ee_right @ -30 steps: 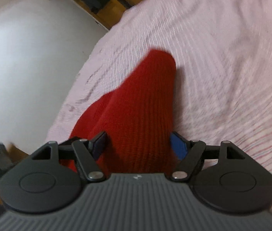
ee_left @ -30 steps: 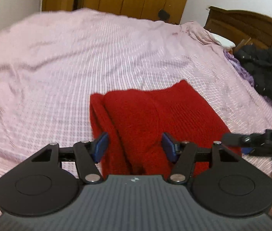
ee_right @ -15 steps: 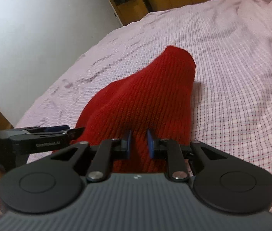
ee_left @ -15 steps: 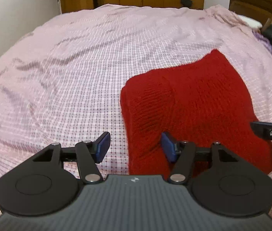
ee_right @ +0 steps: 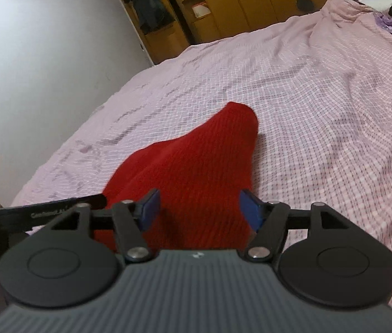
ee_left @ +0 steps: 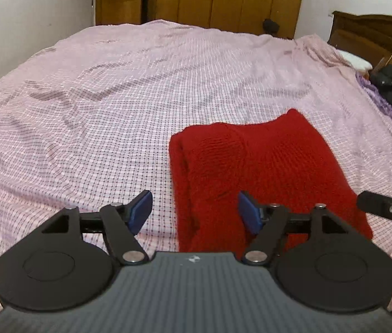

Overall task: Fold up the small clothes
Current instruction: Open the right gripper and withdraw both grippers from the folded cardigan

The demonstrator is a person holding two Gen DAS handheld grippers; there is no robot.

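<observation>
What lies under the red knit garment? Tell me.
The red knit garment rests folded on the pink checked bedsheet, which shows all around it. Anything between its layers or beneath it is covered.

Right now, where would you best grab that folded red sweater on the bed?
Probably at the red sweater's doubled left edge, coming in low from the near side: the layers stack there in a thick roll, which a hand-held gripper could pinch together without unfolding it.
</observation>
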